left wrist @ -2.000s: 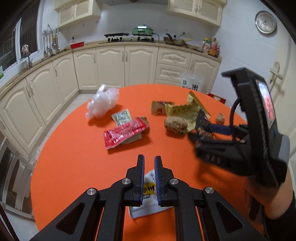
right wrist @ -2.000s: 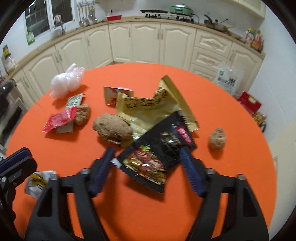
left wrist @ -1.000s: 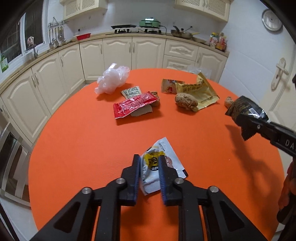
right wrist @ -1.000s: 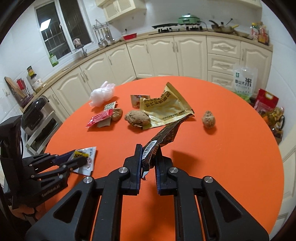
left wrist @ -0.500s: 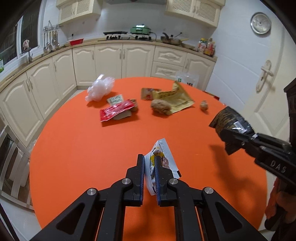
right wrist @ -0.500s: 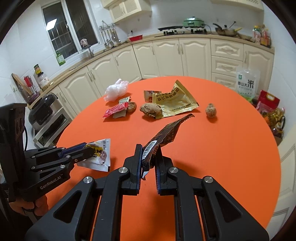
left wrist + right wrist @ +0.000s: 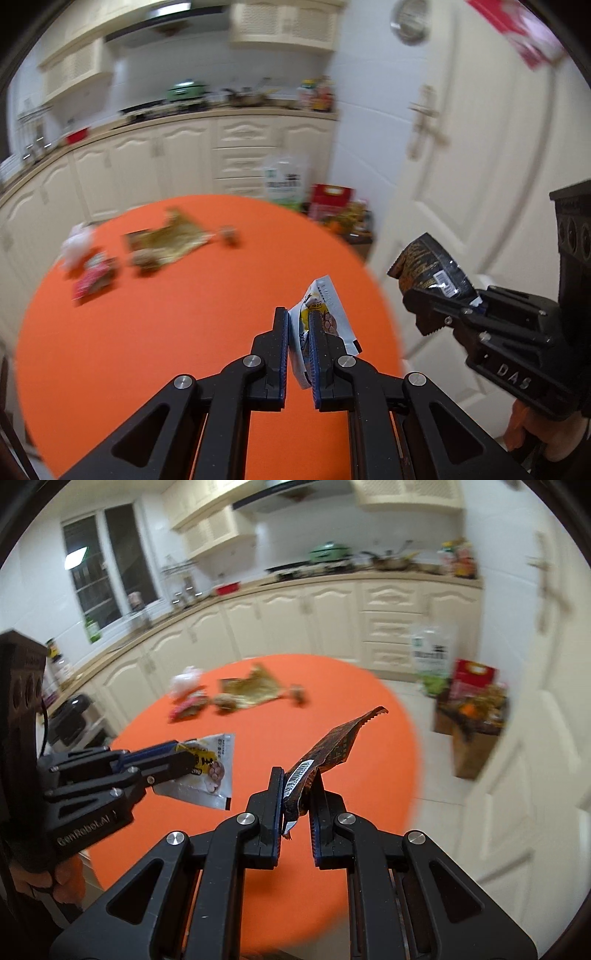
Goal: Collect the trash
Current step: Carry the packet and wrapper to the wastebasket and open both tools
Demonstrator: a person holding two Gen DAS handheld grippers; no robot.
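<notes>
Left gripper (image 7: 298,325): jaws narrow, pinching the white snack packet (image 7: 325,317), which stands on edge between them, its long axis pointing up and away, lifted clear of the bench.
Right gripper (image 7: 297,786): jaws narrow, clamped on the near end of the dark wrapper (image 7: 334,744); the wrapper's long axis runs up and to the far right, its serrated end free in the air.
Orange bench (image 7: 166,332): round; both grippers hang over its near right part, close to the rim.
Trash not yet collected: a gold wrapper (image 7: 255,692), a red packet (image 7: 90,282), a white crumpled bag (image 7: 186,677) and brown lumps lie on the far left of the bench, blurred.
Key relation: that pile lies far and left of both jaws, nearer the left gripper.
Bin: none in view; I judge both pieces need dropping before either can reach again.
</notes>
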